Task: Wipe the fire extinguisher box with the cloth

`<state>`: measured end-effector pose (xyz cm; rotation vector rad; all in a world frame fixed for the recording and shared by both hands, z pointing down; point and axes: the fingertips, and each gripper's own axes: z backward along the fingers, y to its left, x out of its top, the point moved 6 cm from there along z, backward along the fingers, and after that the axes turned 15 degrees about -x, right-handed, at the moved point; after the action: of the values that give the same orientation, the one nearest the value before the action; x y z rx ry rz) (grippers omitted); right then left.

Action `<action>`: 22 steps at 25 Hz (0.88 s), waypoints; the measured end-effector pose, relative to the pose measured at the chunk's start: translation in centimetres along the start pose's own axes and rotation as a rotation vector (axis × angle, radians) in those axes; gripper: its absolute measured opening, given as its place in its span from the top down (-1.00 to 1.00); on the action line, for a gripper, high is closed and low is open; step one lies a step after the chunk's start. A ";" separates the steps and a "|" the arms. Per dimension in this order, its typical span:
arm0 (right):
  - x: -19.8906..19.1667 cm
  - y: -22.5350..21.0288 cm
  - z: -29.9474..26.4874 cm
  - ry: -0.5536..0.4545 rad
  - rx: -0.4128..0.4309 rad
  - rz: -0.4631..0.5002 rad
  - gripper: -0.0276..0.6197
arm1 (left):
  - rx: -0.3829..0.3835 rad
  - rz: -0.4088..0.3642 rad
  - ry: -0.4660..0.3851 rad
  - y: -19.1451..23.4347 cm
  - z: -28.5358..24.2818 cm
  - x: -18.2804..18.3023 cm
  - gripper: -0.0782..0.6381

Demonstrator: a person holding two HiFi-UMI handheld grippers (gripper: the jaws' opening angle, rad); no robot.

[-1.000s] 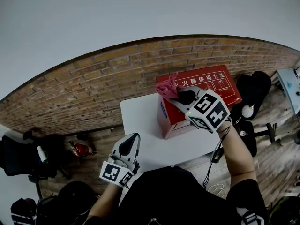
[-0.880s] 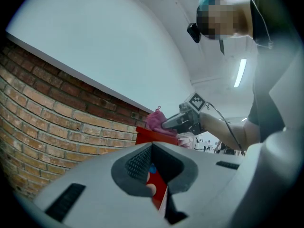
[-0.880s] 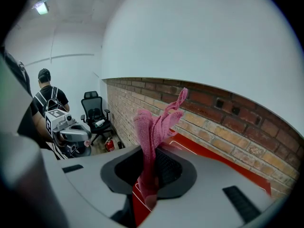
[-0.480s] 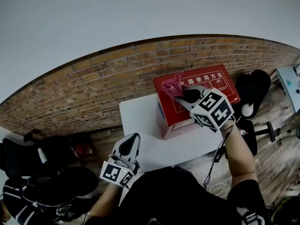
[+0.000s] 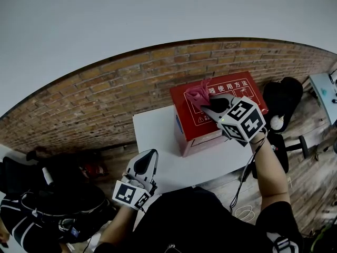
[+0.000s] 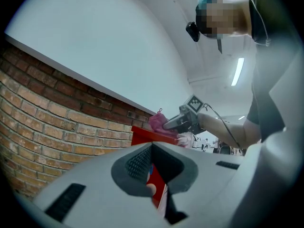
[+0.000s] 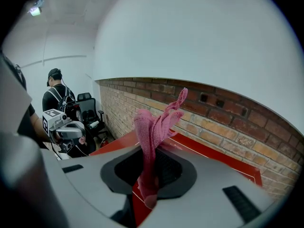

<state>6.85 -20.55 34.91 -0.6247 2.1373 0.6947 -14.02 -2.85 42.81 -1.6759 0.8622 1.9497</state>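
Right claw [image 5: 206, 103] pinches the one pink cloth [image 5: 198, 93] over the single red fire extinguisher box [image 5: 199, 129], at 2 o'clock on the white desk [image 5: 157, 133]. Left claw [image 5: 148, 156], pressed together and empty, hangs at 7 o'clock.

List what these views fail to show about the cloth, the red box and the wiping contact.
1. Cloth-to-box contact: head view, the right gripper covers where the cloth would meet the fire extinguisher box; right gripper view, the gripper's own body hides the cloth's lower end.
2. Lid print: head view, partly under cloth and gripper, too small to read.
3. Box front: left gripper view, only a sliver shows past the left gripper.
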 end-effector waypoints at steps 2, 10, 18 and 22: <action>-0.2 -0.3 0.1 0.002 -0.005 -0.005 0.69 | 0.000 0.001 0.001 0.0 -0.1 0.0 0.69; -1.0 -1.3 0.5 0.007 -0.023 -0.020 0.69 | -0.005 -0.004 -0.002 -0.5 -0.3 -0.1 0.69; -1.5 -2.5 0.9 0.011 -0.039 -0.041 0.69 | -0.005 -0.003 0.005 -0.7 -0.4 -0.1 0.69; -1.9 -3.2 1.1 0.016 -0.054 -0.046 0.69 | -0.002 -0.004 0.001 -0.8 -0.3 0.0 0.69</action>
<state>10.55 -21.79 35.01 -0.7079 2.1180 0.7266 -13.25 -2.54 42.69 -1.6792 0.8566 1.9480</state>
